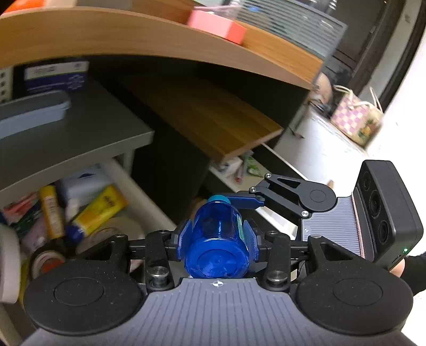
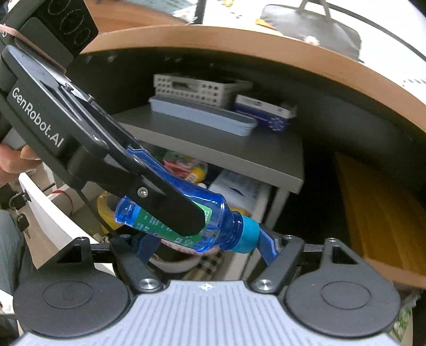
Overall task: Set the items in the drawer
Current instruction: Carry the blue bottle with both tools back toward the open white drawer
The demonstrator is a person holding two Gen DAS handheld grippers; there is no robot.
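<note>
Overhead, a curved wooden counter [image 1: 149,40], carrying a pink block [image 1: 217,25] near its edge. Beneath it, a grey shelf [image 2: 226,149] bearing a flat blue-grey tin [image 2: 202,117], a perforated basket [image 2: 199,89] behind that, and a dark blue box [image 2: 266,111] beside them. Below the shelf, an open white drawer [image 1: 138,186] crowded with a yellow tube [image 1: 99,210], a glue stick [image 1: 50,210], and tape rolls [image 1: 46,259]. In front of and above the drawer, a blue plastic bottle [image 1: 217,239] with a teal cap [image 2: 247,234], lying on its side, base toward the left wrist camera. Left hand-held gripper [image 1: 217,234] clamped on the bottle body, blue pads pressed to both flanks. Right hand-held gripper [image 2: 207,246] spread wide apart, fingers either side of the bottle's neck end, gripping nothing; contact with the cap unclear.
</note>
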